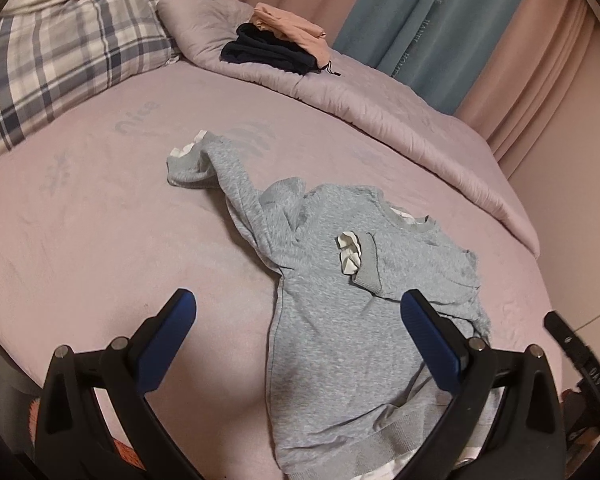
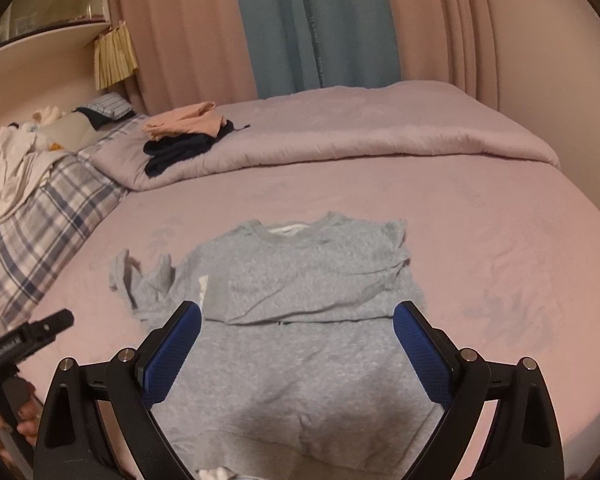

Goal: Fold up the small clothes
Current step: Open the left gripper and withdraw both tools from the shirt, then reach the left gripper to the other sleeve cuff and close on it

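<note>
A small light-grey sweatshirt (image 1: 332,320) lies on the pink bed sheet (image 1: 100,240). One sleeve is folded across its chest, its white cuff (image 1: 348,256) showing. The other sleeve (image 1: 216,168) stretches out to the far left. My left gripper (image 1: 298,308) is open and empty, hovering over the sweatshirt's lower left edge. In the right wrist view the sweatshirt (image 2: 300,320) lies collar away, with the folded sleeve across it. My right gripper (image 2: 298,316) is open and empty above its middle. The left gripper's tip (image 2: 52,324) shows at the left edge.
A folded pink comforter (image 2: 360,140) lies along the far side of the bed, bearing a stack of dark and peach clothes (image 2: 184,132). A plaid quilt (image 2: 40,232) and pillows are at the left. Curtains (image 2: 316,24) hang behind.
</note>
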`<action>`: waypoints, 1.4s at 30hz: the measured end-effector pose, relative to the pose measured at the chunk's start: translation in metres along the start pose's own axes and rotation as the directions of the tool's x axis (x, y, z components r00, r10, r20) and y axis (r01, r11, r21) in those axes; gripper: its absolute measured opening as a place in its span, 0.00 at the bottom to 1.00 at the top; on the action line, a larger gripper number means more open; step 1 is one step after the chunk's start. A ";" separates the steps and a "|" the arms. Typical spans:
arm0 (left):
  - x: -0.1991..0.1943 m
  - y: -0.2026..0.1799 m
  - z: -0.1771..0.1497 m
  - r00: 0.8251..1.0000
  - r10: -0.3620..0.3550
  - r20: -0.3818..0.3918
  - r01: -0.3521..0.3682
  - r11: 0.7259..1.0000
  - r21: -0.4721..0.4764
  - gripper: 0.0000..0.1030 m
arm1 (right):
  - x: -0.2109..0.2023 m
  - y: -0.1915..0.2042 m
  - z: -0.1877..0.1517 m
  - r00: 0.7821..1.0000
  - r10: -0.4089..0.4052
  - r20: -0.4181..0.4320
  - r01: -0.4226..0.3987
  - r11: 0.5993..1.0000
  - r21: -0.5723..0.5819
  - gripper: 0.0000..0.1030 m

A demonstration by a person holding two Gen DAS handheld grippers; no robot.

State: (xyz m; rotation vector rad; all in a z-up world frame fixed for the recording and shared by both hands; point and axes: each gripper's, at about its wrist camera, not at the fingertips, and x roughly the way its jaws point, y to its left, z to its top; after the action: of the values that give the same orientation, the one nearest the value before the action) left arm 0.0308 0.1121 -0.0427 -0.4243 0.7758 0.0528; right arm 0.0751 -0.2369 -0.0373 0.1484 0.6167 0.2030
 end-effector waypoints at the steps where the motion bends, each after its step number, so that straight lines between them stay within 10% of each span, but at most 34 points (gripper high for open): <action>1: 0.000 0.002 0.000 1.000 -0.006 -0.001 0.006 1.000 -0.008 0.99 | 0.002 0.000 -0.001 1.000 0.002 -0.007 -0.002 1.000 0.002 0.94; 15: 0.018 0.039 0.020 0.997 -0.076 0.023 0.079 0.986 -0.150 0.98 | 0.012 -0.006 -0.011 0.996 -0.041 -0.075 0.042 0.999 0.024 0.94; 32: 0.147 0.109 0.111 0.996 -0.086 0.033 0.091 0.881 -0.465 0.83 | 0.015 -0.042 -0.010 0.987 -0.135 -0.092 0.145 0.983 0.114 0.94; 34: 0.164 0.109 0.119 0.999 -0.050 0.001 0.045 0.893 -0.447 0.75 | 0.017 -0.046 -0.010 0.985 -0.144 -0.099 0.155 0.980 0.123 0.93; 37: 0.176 0.115 0.118 0.999 0.004 -0.048 -0.024 0.898 -0.440 0.22 | 0.019 -0.048 -0.010 0.982 -0.156 -0.106 0.168 0.978 0.123 0.93; 42: 0.152 0.139 0.100 0.999 0.044 -0.016 -0.046 0.884 -0.464 0.13 | 0.022 -0.047 -0.010 0.981 -0.157 -0.111 0.169 0.979 0.114 0.94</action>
State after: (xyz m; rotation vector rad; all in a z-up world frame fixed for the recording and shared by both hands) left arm 0.1785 0.2612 -0.1330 -0.8642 0.7761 0.2870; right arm 0.0934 -0.2763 -0.0670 0.2066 0.7395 0.0132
